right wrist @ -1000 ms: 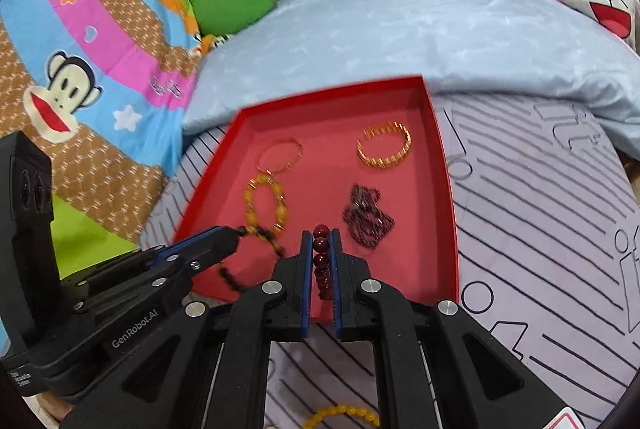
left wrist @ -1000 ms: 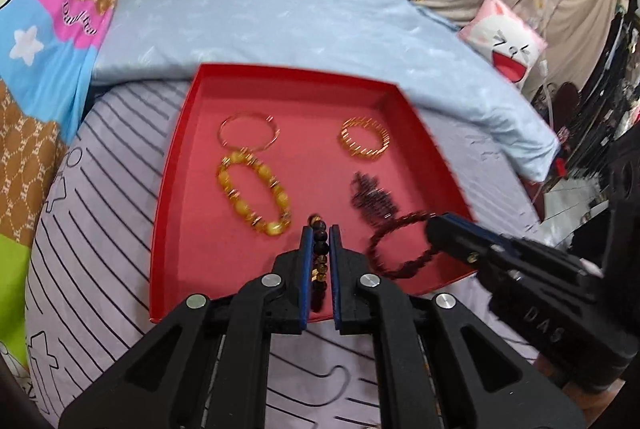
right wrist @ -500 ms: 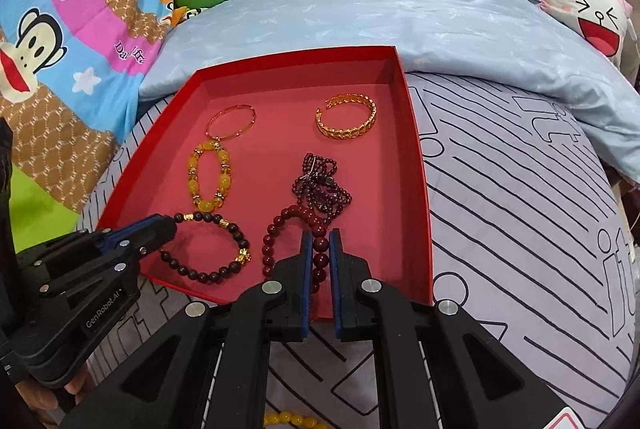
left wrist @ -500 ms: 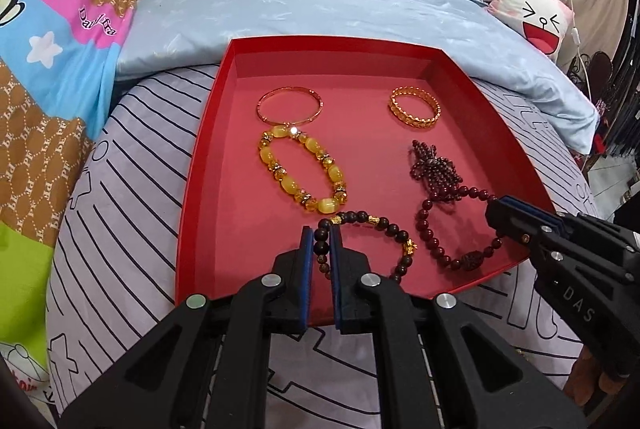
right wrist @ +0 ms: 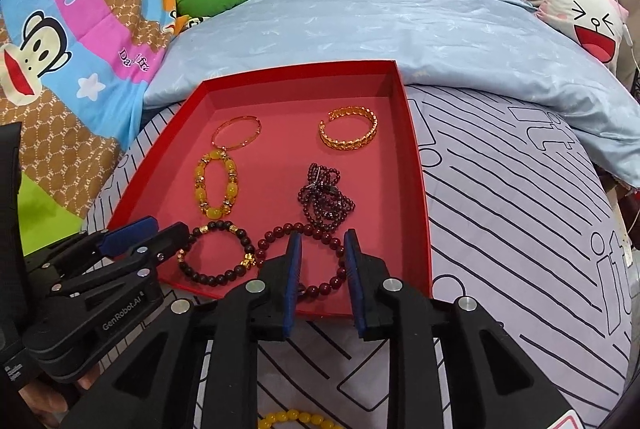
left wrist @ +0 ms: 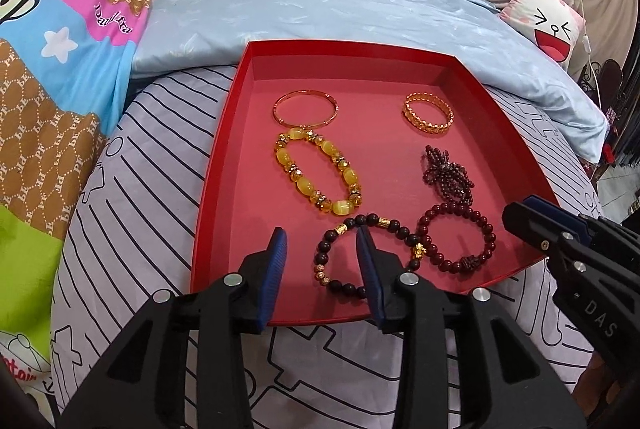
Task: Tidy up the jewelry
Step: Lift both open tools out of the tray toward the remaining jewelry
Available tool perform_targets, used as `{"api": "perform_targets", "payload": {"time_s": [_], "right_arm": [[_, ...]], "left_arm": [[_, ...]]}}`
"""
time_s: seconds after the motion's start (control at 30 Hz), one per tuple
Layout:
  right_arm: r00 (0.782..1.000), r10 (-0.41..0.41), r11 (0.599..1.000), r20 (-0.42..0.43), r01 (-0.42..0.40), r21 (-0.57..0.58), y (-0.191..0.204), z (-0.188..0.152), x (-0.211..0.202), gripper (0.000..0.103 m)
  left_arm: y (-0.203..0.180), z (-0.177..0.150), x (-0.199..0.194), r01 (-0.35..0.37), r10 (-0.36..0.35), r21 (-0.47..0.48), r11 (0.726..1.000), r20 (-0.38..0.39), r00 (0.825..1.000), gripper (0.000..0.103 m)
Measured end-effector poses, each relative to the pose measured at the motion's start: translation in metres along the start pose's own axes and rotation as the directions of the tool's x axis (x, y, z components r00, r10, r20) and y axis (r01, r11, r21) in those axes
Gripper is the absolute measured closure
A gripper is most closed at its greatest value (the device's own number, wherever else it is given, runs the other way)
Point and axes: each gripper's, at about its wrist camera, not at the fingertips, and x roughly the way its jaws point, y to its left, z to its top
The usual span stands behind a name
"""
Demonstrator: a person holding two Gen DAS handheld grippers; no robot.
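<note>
The left gripper (left wrist: 320, 241) hangs over the near edge of a red tray (left wrist: 216, 165), and its jaws have just been opening; they now stand apart, with the dark bead bracelet (left wrist: 360, 253) lying flat on the tray floor below, one finger crossing over its ring and no pad pressing on a bead. The right gripper (right wrist: 322, 245) has likewise just been opening, and its jaws are parted above the dark red bead bracelet (right wrist: 304, 257), which lies loose on the tray just beside the dark one; the two rings sit side by side along the tray's near edge, close enough that they may touch. Farther in, a yellow bead bracelet (left wrist: 320, 175) lies on the left half of the tray, with a thin gold bangle (left wrist: 306, 109) touching its far end. On the right half a bunched strand of small dark red beads (left wrist: 448, 177) lies just beyond the dark red bracelet, and a wide gold cuff (left wrist: 428, 113) sits near the far right corner. The tray rests on a bed with a pale striped sheet (left wrist: 132, 189). A light blue quilt (left wrist: 320, 13) is heaped behind it. More yellow beads (right wrist: 294, 419) lie on the sheet at the bottom of the right wrist view.
</note>
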Motion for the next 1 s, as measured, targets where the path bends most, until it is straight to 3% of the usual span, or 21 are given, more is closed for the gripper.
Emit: {"api": "perform_targets", "payload": {"time_s": [0.43, 1.0], "right_arm": [[1.0, 0.016, 1.0, 0.025, -0.016, 0.02, -0.009, -0.02, -0.039, 0.081], [0.999, 0.01, 0.999, -0.05, -0.008, 0.043, -0.022, -0.095, -0.065, 0.081]], "left_arm": [[-0.004, -0.014, -0.041, 0.008, -0.009, 0.006, 1.0, 0.047, 0.999, 0.068], [-0.011, -0.079, -0.075, 0.027, -0.027, 0.004, 1.0, 0.006, 1.0, 0.066]]}}
